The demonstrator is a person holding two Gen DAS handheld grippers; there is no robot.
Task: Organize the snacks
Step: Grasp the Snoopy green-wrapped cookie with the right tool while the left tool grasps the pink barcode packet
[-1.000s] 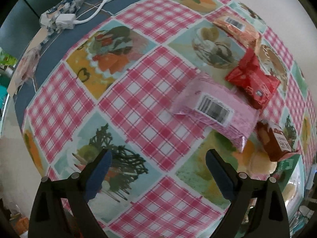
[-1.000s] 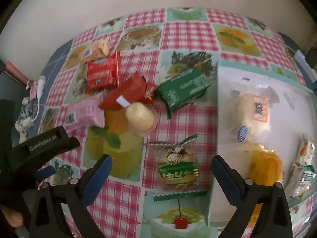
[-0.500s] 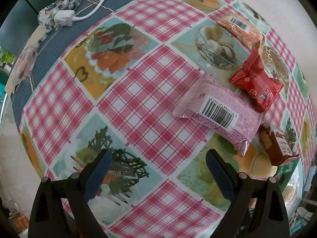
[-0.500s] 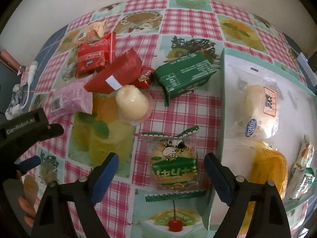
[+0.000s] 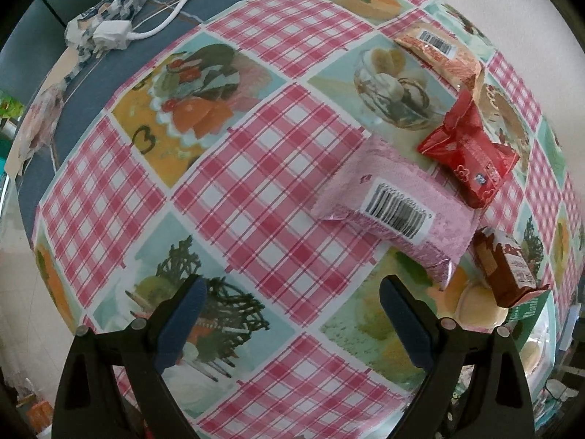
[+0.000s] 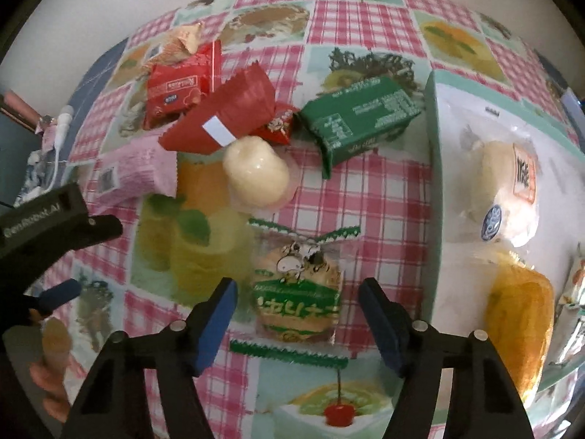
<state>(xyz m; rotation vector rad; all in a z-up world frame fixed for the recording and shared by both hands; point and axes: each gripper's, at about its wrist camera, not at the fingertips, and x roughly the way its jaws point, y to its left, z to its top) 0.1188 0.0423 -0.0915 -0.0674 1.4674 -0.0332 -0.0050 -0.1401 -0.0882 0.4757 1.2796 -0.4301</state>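
My right gripper [image 6: 298,312] points down over a round snack in a clear packet with a green label [image 6: 298,292]. The packet lies flat on the checked tablecloth between the blue pads. The jaws are closing, with a small gap still showing on each side of the packet. My left gripper [image 5: 292,316] hangs open above bare tablecloth, nothing between its fingers. A pink packet with a barcode [image 5: 395,212] lies ahead and to its right. A white tray with a teal rim [image 6: 435,146] holds a wrapped bun [image 6: 501,197] and an orange cake [image 6: 519,314].
Behind the green-labelled snack lie a pale pudding cup [image 6: 256,172], a green box [image 6: 358,120], two red packets [image 6: 226,117] [image 6: 175,91] and the pink packet [image 6: 135,172]. The left gripper's black housing [image 6: 47,216] is at the left edge. A white charger and cable [image 5: 113,33] lie at the cloth's far corner.
My right gripper has come down over the green-labelled snack and its jaws have narrowed around it. The left gripper has stayed open and almost still.
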